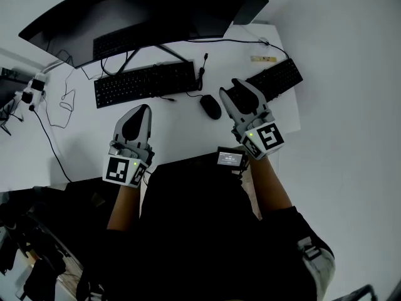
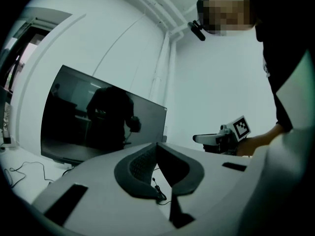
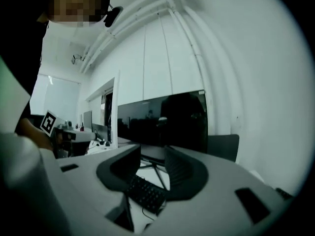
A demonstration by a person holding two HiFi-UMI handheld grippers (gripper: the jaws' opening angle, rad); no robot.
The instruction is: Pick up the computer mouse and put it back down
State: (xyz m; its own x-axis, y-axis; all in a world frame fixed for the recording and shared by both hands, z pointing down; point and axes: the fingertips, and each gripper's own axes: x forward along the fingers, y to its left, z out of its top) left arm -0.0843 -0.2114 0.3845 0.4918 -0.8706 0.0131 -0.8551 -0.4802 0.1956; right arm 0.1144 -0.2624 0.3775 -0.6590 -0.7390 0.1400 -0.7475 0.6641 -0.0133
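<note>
The computer mouse (image 1: 210, 106) lies on the white desk (image 1: 178, 133), on the bare patch between the two keyboards, and neither claw is touching it. The right claw (image 1: 235, 88) is held just beside the mouse, on its right as the head view shows it, with its tips reaching toward the shorter keyboard (image 1: 276, 79) at the desk's far corner. From that claw's own camera you can see its jaws standing apart with nothing gripped; a keyboard (image 3: 145, 193) and a strip of desk show through the gap, and the dark monitor (image 3: 162, 122) rises behind them. The left claw (image 1: 144, 110) is well apart from the mouse, off toward the person's other side, pointing at the long black keyboard (image 1: 145, 82) that sits in front of the monitor's stand. In its own view the two pads meet at the tips, so it is clenched on nothing, and past it I can make out the monitor's dark screen with a reflection in it and the right claw with its square-marker cube. A small device with a lit screen (image 1: 230, 158) sits at the near edge of the desk, close under the right wrist. Loose cables (image 1: 62, 99) trail over the left part of the desk.
</note>
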